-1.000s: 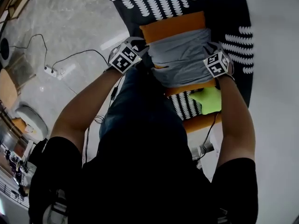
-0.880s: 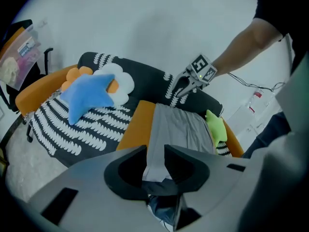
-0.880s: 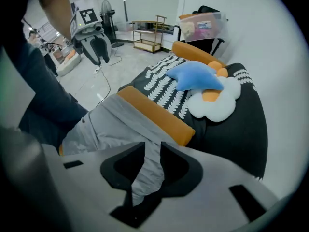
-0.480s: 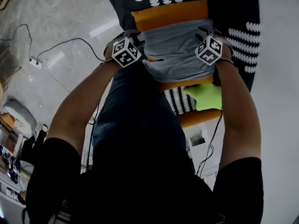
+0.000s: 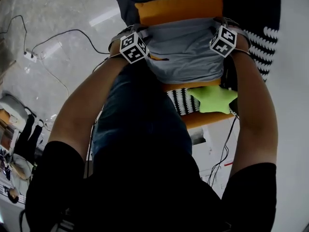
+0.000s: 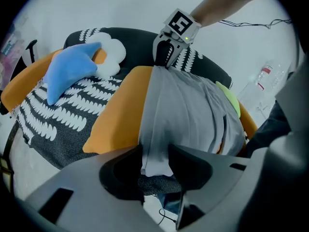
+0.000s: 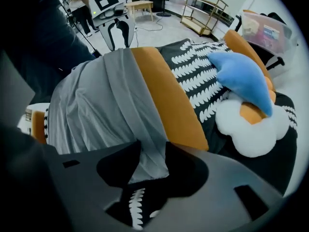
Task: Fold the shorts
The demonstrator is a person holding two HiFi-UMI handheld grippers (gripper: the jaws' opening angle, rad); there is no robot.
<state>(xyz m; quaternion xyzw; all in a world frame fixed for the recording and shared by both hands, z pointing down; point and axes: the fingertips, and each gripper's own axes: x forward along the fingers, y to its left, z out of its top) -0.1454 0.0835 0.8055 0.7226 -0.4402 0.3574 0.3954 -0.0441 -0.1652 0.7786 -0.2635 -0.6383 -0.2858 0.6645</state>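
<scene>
Opening left hand-held gripper [image 6: 155, 154] and right hand-held gripper [image 7: 151, 153] straddle shorts [image 5: 186, 52] (grey).

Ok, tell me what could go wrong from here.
Both the left tongs and right tongs have just been opening, each with a corner of the grey shorts between them; pulling away could snag and drag them askew. The shorts drape over a rounded orange cushion and might slide off.
</scene>
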